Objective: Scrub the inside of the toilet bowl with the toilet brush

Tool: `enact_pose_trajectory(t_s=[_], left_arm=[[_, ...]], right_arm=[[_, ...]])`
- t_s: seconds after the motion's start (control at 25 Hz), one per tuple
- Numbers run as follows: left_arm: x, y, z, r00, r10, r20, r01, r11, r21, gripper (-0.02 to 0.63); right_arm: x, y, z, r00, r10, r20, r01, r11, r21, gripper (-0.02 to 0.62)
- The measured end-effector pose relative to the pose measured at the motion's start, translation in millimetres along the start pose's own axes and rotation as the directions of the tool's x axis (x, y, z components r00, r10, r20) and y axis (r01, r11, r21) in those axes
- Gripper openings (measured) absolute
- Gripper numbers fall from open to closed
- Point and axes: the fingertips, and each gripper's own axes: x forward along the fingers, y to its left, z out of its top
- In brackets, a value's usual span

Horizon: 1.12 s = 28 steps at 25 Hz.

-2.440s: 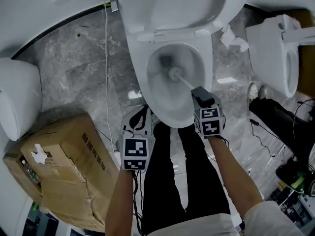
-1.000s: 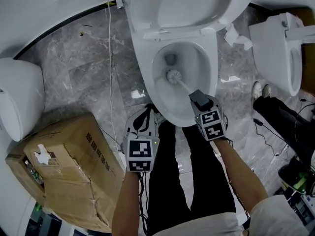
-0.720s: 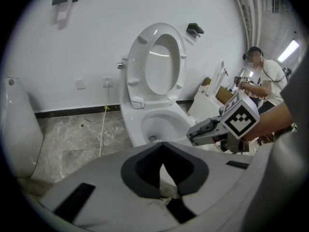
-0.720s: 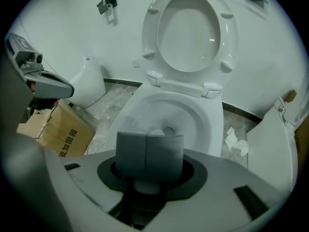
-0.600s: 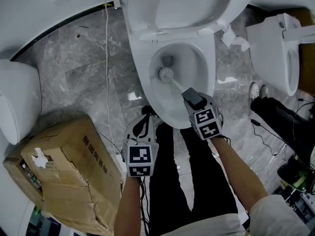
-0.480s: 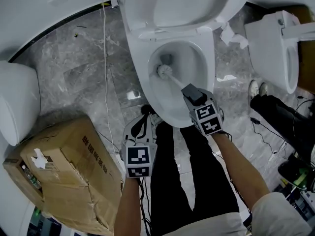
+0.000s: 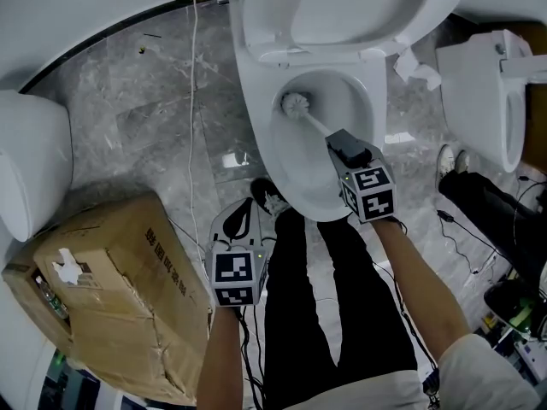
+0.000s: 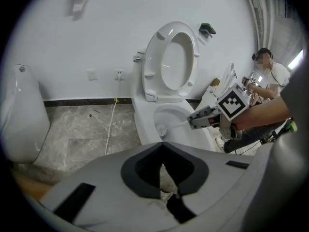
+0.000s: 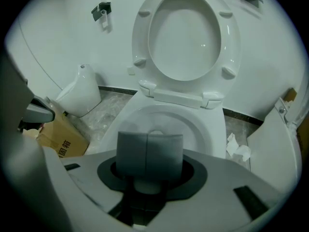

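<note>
- Your right tongs (image 7: 339, 143) are clenched on the handle of the toilet brush (image 7: 296, 104). They hang over the near right part of the toilet bowl (image 7: 369, 122).
- The brush head is inside the bowl, at its far left wall, near the dark drain hole. The handle runs from there on a slant, near and to the right, into your tongs.
- The seat (image 9: 141, 37) stands upright against the wall, so the far side of the bowl is closed off, while the whole rim is open from above.
- Your left tongs (image 8: 165, 190) are clenched with only a thin slit and grasp nothing. They point down at the floor (image 7: 128, 135), just left of the bowl's near end and beside your shoe (image 7: 269, 196).
- To the left there is open grey marble floor. A white cable (image 7: 190, 118) lies across it along the bowl's side.
- Farther left and near you stands a cardboard box (image 7: 111, 297), and beyond it a white urinal (image 7: 30, 173).
- The right side is tighter: a second toilet (image 7: 479, 92) stands near, with crumpled paper (image 7: 412, 65) on the floor between the two.
- Black cables (image 7: 461, 229) lie on the floor at the near right.
</note>
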Motion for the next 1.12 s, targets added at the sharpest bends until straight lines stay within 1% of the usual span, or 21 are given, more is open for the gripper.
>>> enact_pose_trajectory(t_s=[0.32,0.76,1.12], left_arm=[[2.7,5.7,13.7,1.000,-0.002,0.013,0.002,1.000,0.014,0.025],[2.3,5.3,23.6,1.000,0.000,0.007,0.000,1.000,0.025,0.025],[12.1,-8.4,32.8,1.000,-0.005,-0.006,0.005,0.999,0.048,0.025]], right_arm=[[7.7,-18.4,10.3,0.998,-0.054,0.015,0.053,0.996,0.068,0.178],[7.9,-35.5,19.1,0.995,-0.101,0.014,0.100,0.992,0.079,0.179],[-5.8,-61.1,10.5,0.989,-0.145,0.001,0.144,0.984,0.107,0.179]])
